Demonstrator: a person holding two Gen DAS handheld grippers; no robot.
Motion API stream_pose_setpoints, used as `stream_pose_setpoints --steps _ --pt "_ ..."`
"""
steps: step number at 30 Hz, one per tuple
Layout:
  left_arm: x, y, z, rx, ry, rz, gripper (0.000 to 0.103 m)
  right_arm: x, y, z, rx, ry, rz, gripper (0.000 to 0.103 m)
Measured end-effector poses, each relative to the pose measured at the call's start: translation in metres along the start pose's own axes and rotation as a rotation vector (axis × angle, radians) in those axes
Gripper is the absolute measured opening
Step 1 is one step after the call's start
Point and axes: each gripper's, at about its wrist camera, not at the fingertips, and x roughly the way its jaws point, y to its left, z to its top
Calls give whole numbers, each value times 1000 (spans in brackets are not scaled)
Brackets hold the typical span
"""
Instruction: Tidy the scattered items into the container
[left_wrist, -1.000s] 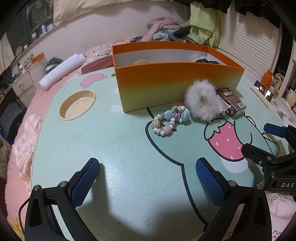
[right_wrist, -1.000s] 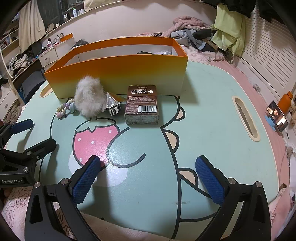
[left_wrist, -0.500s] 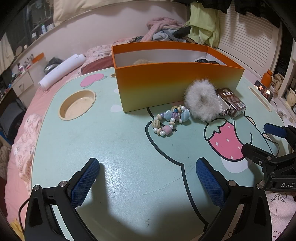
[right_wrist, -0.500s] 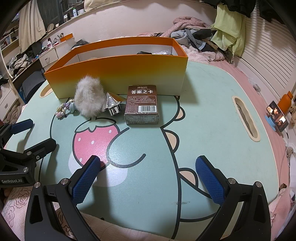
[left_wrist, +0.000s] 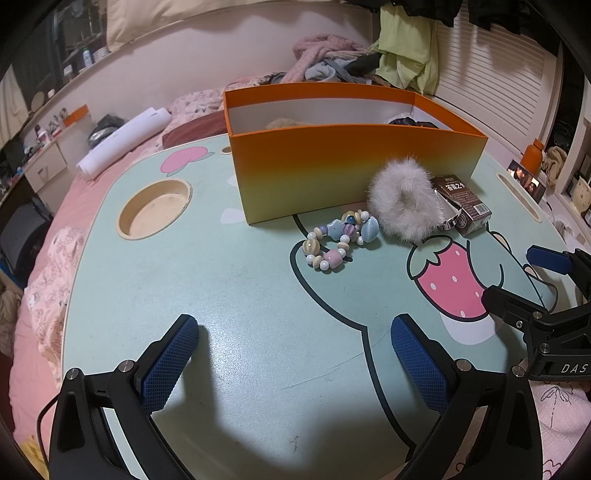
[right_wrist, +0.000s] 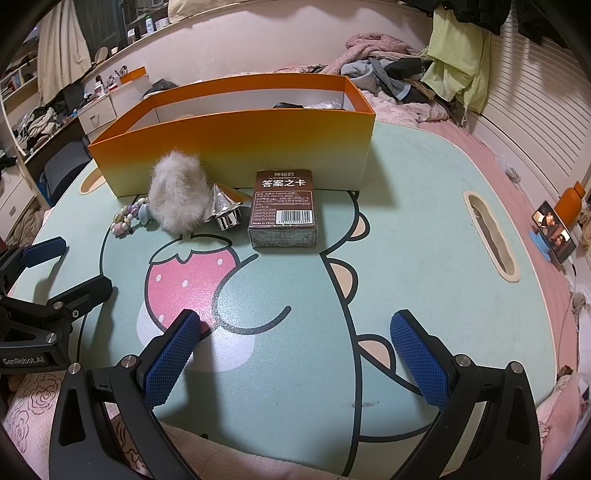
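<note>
Your four loose items sit in a tight row just in front of the box (left_wrist: 354, 173), on the table (left_wrist: 221, 295): one bracelet (left_wrist: 338, 240), one scrunchie (left_wrist: 402, 199), one silver clip (right_wrist: 225, 206) and one card pack (right_wrist: 282, 208). The scrunchie leans on the box's front wall and touches the clip. The pack lies flat, barcode side up, just beside the clip. The bracelet lies apart from the box wall, touching the scrunchie's near edge.

The box is open at the top, with at least two things already inside: something tan and something dark, both mostly hidden by the wall. So the job looks partly done, with four pieces left.

Both tools hang low over the near table edge, well short of the items. Your left gripper (left_wrist: 293, 354) has its jaws spread wide and empty; the bracelet lies most directly ahead of it. Your right gripper (right_wrist: 295, 349) is likewise released and empty, facing the pack. That split probably suits one item per hand.
</note>
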Motion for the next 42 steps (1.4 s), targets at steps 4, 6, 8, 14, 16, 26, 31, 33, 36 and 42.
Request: stream_pose_setpoints --steps 4,6,8,14,16,26,31,33,36,42 --pt "0 0 0 1 0 0 103 0 0 0 1 0 0 102" --pt "0 0 0 1 0 -1 103 0 0 0 1 -1 -1 102" --pt "0 0 0 1 0 -1 103 0 0 0 1 -1 0 102" --pt "0 0 -1 2 0 -1 103 0 0 0 2 -1 -1 102" --pt "0 0 -1 2 0 -1 103 0 0 0 2 -2 -1 102" --pt "0 0 -1 3 -1 -3 103 0 0 0 4 -7 -2 102" --pt "0 0 -1 4 -1 -3 103 -7 -1 -1 33 -38 15 93" --pt "0 0 -1 5 -1 -3 103 -10 -5 -1 58 -56 34 87" --pt "0 0 -2 5 -1 -4 103 -14 -11 5 91 -84 45 76" --pt "1 0 -2 6 -1 -4 103 -17 -23 23 154 -137 16 71"
